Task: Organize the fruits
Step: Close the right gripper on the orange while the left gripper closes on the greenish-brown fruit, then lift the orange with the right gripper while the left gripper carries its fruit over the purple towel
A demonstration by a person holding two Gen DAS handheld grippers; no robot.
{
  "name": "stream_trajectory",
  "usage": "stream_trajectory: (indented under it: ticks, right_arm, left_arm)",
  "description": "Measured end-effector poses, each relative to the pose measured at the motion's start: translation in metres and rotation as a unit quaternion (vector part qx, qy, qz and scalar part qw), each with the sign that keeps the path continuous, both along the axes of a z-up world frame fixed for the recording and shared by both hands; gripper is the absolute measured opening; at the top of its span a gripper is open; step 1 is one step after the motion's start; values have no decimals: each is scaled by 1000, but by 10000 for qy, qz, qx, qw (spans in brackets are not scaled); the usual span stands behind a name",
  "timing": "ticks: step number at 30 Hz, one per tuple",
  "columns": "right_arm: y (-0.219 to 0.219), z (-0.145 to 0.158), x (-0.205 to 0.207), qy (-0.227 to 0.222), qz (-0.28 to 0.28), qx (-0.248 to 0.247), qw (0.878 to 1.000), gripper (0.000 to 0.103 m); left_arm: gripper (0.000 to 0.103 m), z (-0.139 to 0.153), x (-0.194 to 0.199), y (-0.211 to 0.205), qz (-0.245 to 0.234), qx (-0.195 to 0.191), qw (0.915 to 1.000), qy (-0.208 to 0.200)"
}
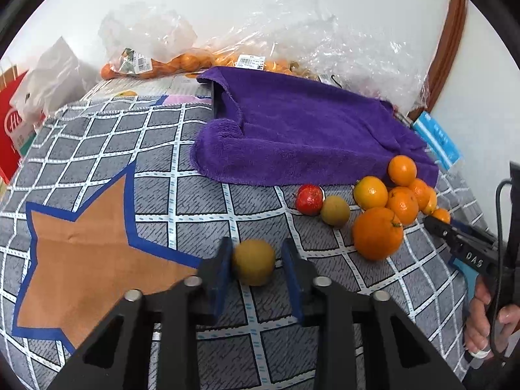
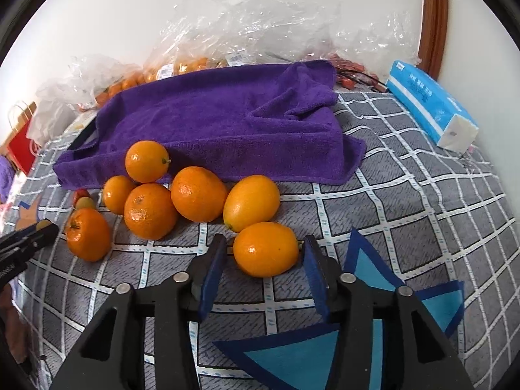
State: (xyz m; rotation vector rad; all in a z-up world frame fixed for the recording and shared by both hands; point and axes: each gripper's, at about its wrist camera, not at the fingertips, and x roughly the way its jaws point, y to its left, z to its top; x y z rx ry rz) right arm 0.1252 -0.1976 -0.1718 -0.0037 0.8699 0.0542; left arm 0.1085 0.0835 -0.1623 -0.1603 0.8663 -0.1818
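My left gripper [image 1: 256, 244] is shut on a small yellow-green fruit [image 1: 253, 261] low over the checked cloth [image 1: 162, 169]; in the right wrist view it shows at the left edge [image 2: 45, 230]. My right gripper [image 2: 265, 241] is shut on a small oval orange fruit [image 2: 266, 248] that rests on the cloth. Just behind it lies a heap of several oranges [image 2: 198, 193], seen from the other side as the same oranges [image 1: 403, 204], with the right gripper [image 1: 437, 222] at their right. A big orange [image 1: 377, 233], another yellow-green fruit [image 1: 335, 210] and a red fruit [image 1: 308, 199] lie left of the heap.
A purple towel [image 1: 308, 136] drapes over a box behind the fruit. Clear plastic bags of oranges [image 1: 169, 61] line the wall. A blue tissue pack [image 2: 429, 104] lies at the right, a red paper bag [image 1: 13, 130] at the left. A person's hand [image 1: 487, 318] grips the right tool.
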Motion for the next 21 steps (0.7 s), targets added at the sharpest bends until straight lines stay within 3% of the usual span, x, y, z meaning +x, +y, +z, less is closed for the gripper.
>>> stream_trajectory:
  ticks: [2,3,14,21]
  right_arm:
    - [0,1,-2,-42,65,45,10000,38]
    - [-1,2,-4,-83,93,80,9999,38]
    - [-13,16,-20,-580,57,457,9973,38]
    - [-15,16,-20,-545,-18,424,9976,38]
  left_arm:
    - [25,-1,-1,11,-146,-574,9982,-41]
    - [25,-1,-3,16,-59,-686,9976,-67]
    - [25,9,-14,12,-55,-614,9972,-423]
    - [25,14,-20,12,-53,-598,9962,-638]
